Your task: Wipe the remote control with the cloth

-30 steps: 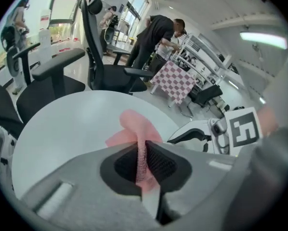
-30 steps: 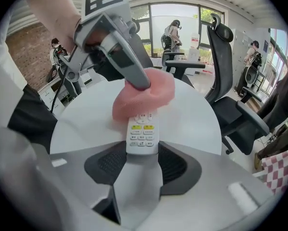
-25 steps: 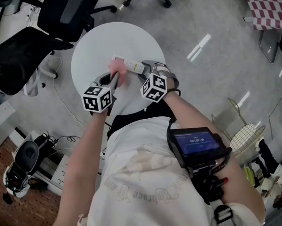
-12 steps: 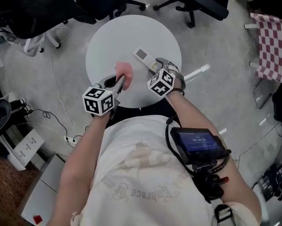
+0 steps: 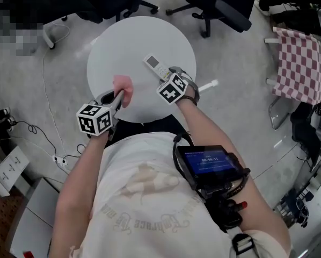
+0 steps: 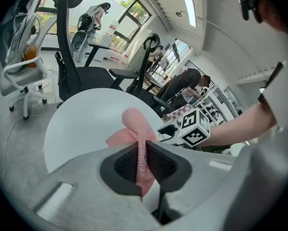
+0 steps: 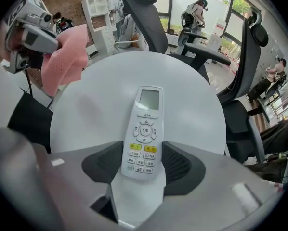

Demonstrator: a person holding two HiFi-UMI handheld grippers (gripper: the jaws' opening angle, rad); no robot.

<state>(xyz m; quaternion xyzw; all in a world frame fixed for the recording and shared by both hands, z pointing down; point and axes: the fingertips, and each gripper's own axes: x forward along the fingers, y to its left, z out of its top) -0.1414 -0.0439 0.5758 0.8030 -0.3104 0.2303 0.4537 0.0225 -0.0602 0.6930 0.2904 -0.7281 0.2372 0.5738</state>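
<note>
Step in hand: both pieces are gripped and wiping contact is not yet made. The cloth and remote are near each other but apart.

- Right gripper (image 7: 143, 163): jaws closed part-way on the remote control (image 7: 144, 131), with the pads pressing its two long sides at the button end. The keypad faces up and the screen end sticks out past the jaws toward 12 o'clock in this gripper's view.
- In the head view the remote sits over the round white table (image 5: 144, 36), just off centre toward 3 o'clock, with its screen end pointing to about 10 o'clock. I cannot tell whether it rests on the top or hangs just above it.
- Left gripper (image 6: 143, 160): jaws pinched tight on the pink cloth (image 6: 137, 129). A thin fold is trapped between the pads and the loose bulk bunches out past the tips.
- In the head view the cloth is at about 8 o'clock from the remote, over the near part of the table.

Next move, as I judge it:
- Carry the cloth toward 2 o'clock until the loose bunch lands on the keypad face.
- Then stroke along the remote's length while the right gripper keeps it steady.
- Lead with the free cloth, not the jaw tips, so that only fabric rubs the buttons.
- The right grip covers the lower edges, so that end would need a re-grip to be wiped.
</note>
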